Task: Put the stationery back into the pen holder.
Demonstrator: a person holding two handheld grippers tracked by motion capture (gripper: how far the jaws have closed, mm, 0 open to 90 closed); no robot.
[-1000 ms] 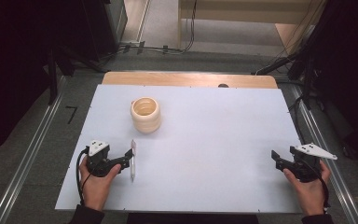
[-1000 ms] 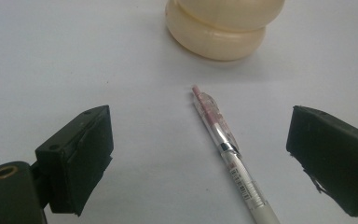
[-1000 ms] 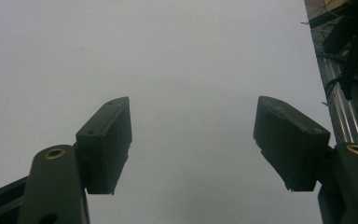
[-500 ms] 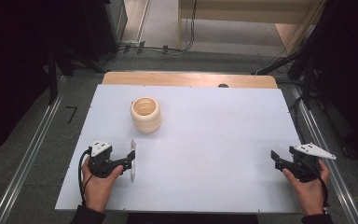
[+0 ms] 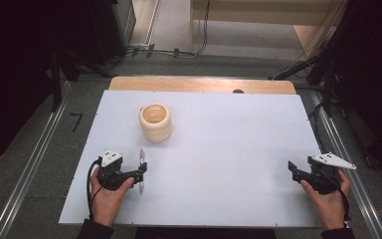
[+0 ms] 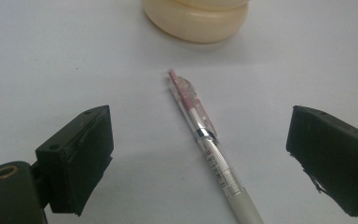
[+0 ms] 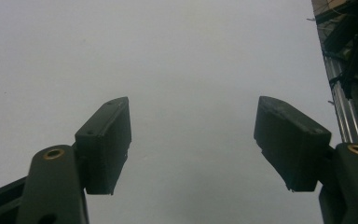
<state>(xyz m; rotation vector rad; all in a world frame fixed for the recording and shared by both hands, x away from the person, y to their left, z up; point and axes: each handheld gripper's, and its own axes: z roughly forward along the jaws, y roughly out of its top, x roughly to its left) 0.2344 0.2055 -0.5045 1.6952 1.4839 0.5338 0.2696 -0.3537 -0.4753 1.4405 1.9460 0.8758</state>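
White table (image 5: 219, 149) is carrying a pen (image 6: 205, 140), lying flat between the wide jaws of the left gripper (image 6: 200, 154), near a cream cup (image 5: 155, 121). Right gripper (image 7: 193, 140) is gaping wide over bare surface.

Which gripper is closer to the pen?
The left. The left gripper is open with the pen lying on the table between its jaws, untouched. The right gripper is open too, far across the white table near its other side.
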